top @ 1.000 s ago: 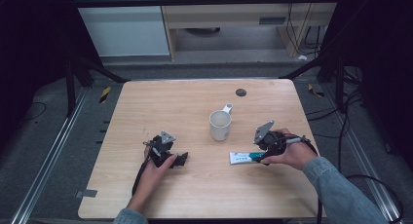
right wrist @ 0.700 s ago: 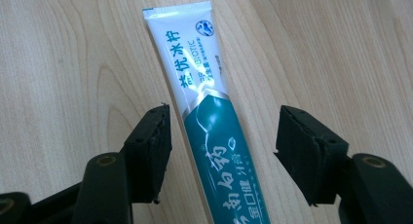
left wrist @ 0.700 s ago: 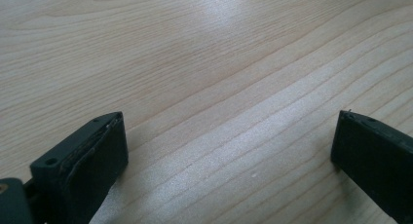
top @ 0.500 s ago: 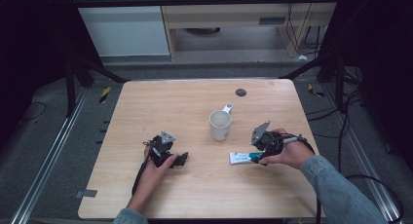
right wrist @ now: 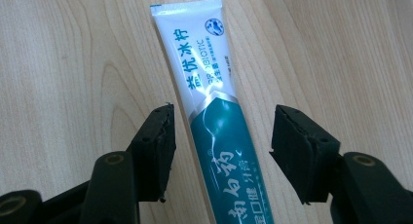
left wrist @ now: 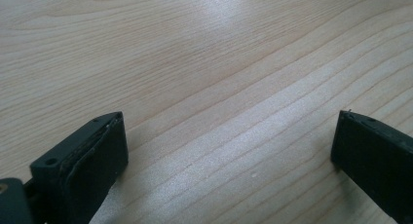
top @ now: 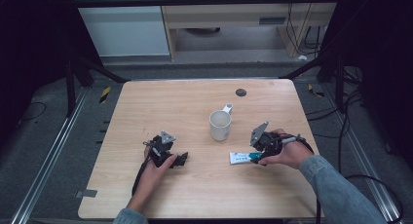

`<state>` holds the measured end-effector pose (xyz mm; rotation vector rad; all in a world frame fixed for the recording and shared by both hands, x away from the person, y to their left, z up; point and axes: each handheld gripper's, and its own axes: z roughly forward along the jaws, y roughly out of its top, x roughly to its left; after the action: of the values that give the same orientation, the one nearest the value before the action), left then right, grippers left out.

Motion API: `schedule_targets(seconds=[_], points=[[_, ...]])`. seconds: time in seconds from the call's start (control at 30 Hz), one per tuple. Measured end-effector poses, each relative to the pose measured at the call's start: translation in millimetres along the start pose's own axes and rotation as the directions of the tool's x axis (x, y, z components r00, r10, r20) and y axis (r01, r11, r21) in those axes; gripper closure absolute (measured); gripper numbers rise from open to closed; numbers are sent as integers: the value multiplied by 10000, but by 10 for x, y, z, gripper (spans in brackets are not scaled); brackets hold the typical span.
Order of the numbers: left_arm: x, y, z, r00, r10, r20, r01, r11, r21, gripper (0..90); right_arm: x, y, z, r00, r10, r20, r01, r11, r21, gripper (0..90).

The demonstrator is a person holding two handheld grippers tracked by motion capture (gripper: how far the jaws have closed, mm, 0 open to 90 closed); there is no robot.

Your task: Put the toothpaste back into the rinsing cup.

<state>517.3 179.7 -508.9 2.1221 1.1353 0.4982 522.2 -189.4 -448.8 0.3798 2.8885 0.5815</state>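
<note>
Light wooden worktop (top: pixel 195 107), seen from above, with a person's forearms entering from the near edge, one gripper per hand

Left gripper (top: pixel 181 159) rests low on the worktop near the front-left, held by the left hand (top: pixel 155 169); grey three-cornered plate on top, cable trailing back along the forearm. In the left gripper view its gripper (left wrist: pixel 229 146) has the jaws spread wide with bare wood grain between them — holding nothing

Right gripper (top: pixel 251 157) sits at the front-right, held by the right hand (top: pixel 287 153), denim sleeve (top: pixel 336 190) behind it, jaws pointing left toward a toothpaste tube (top: pixel 241 158). The tube lies flat on the worktop, white crimped end to the left, teal end under the gripper. In the right gripper view the gripper (right wrist: pixel 221 136) has the jaws open on either side of the toothpaste tube (right wrist: pixel 209 112), teal half between them, white half with printed characters extending beyond the tips. Left jaw just beside the tube edge, right jaw a little apart from it — not clamped, tube still flat on the wood

White mug (top: pixel 220 124) stands upright near the worktop centre, handle pointing to the far right, just beyond the tube and apart from it. Small dark round object (top: pixel 240 92) lies near the far edge, too small to identify
</note>
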Motion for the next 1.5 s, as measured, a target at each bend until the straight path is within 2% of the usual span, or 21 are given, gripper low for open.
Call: schedule_targets(seconds=[0.33,0.5,1.1,1.5], points=[[0,0,0,10000,3,-2,-3,10000,3,0,12,16,33,9999,-60,-110,60,10000,61,437],[0,0,0,10000,3,0,-3,10000,4,0,9,31,87,9996,-193,-207,198,9995,253,461],[0,0,0,10000,5,-1,-5,10000,4,0,-33,41,221,9988,-146,-475,167,9989,441,500],[0,0,0,10000,1,-2,-1,10000,2,0,-45,41,245,9981,-99,-610,129,9987,491,502]])
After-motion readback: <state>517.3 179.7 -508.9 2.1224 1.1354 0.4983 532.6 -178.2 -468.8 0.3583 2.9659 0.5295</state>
